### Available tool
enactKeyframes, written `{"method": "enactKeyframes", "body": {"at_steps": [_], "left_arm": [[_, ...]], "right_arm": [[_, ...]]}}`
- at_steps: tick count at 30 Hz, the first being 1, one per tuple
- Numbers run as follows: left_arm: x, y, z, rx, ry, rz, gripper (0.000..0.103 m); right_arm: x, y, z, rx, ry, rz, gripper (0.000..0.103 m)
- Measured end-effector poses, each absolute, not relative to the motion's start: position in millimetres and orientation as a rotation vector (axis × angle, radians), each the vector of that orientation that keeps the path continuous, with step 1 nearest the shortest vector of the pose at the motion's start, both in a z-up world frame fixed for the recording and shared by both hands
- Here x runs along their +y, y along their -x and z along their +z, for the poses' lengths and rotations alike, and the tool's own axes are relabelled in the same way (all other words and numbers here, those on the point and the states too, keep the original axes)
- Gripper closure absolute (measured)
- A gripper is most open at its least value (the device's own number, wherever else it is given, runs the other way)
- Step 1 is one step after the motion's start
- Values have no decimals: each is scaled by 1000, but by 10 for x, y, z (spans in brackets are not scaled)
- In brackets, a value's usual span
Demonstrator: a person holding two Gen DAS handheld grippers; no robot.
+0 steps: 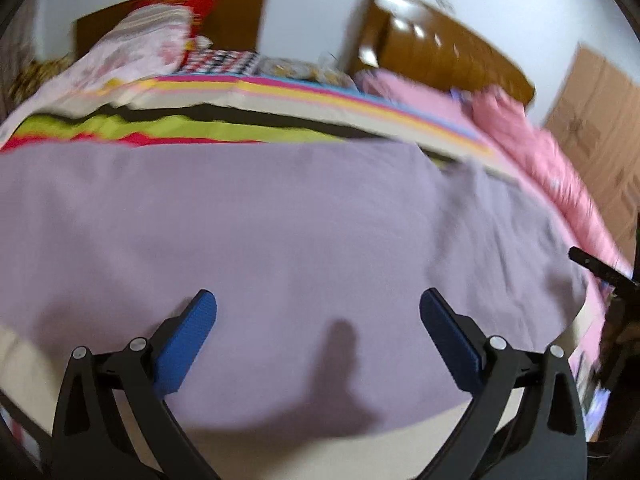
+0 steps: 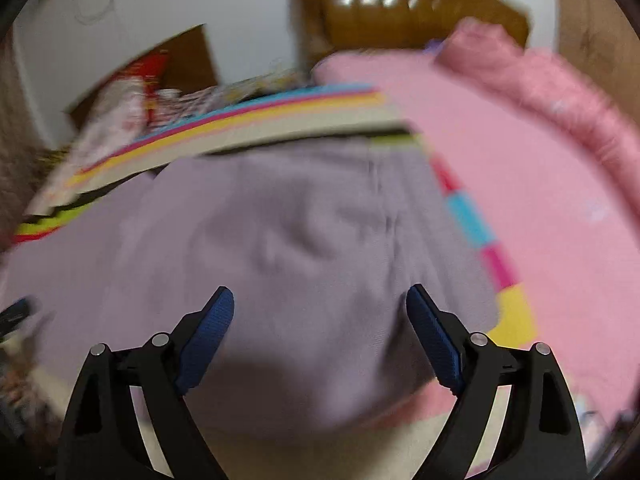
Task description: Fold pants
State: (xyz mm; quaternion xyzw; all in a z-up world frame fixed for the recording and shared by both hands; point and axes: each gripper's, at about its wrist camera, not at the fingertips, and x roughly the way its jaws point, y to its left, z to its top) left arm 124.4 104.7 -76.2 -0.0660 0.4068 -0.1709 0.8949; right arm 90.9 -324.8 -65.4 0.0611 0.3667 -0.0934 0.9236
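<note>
Lilac pants lie spread flat on the bed, filling the middle of the left wrist view. My left gripper hangs above them, open, with nothing between its blue pads. In the right wrist view the same pants show wrinkles and a seam near their right edge. My right gripper is open above that end and holds nothing. Part of the right gripper shows as a dark bar at the right edge of the left wrist view. Both views are blurred by motion.
A striped multicolour sheet covers the bed behind the pants. A pink blanket lies bunched along the right side. A brown headboard stands at the back, with pillows and a floral quilt at the far left.
</note>
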Motion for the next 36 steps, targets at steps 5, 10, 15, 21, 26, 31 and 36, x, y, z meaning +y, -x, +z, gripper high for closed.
{"method": "enactKeyframes", "body": {"at_steps": [5,10,15,21,26,31,36], "left_arm": [[2025,-1163,-727,774,379,-275,2],[3300,-1098,-771,664,685,-111,2],[4348,-1155,-928,568,887,45,11],[4949,-1526,-1177,563,991,65,23],[5155,-1747,-1294,561,1019,51,26],[5264,-1804,-1303,528,1000,64,42],[5284,-1742,-1351,545,939,110,82]], "right_arm": [[-1858,-1577,-310,705,60,263,16],[-298,-2090,-299,689,269,569,16],[601,-2308,-316,700,311,757,16],[1012,-2436,-418,760,281,822,15],[1164,-2464,-492,790,286,826,15],[1319,-2454,-518,800,312,842,15],[1645,-2421,-404,747,347,928,15]]}}
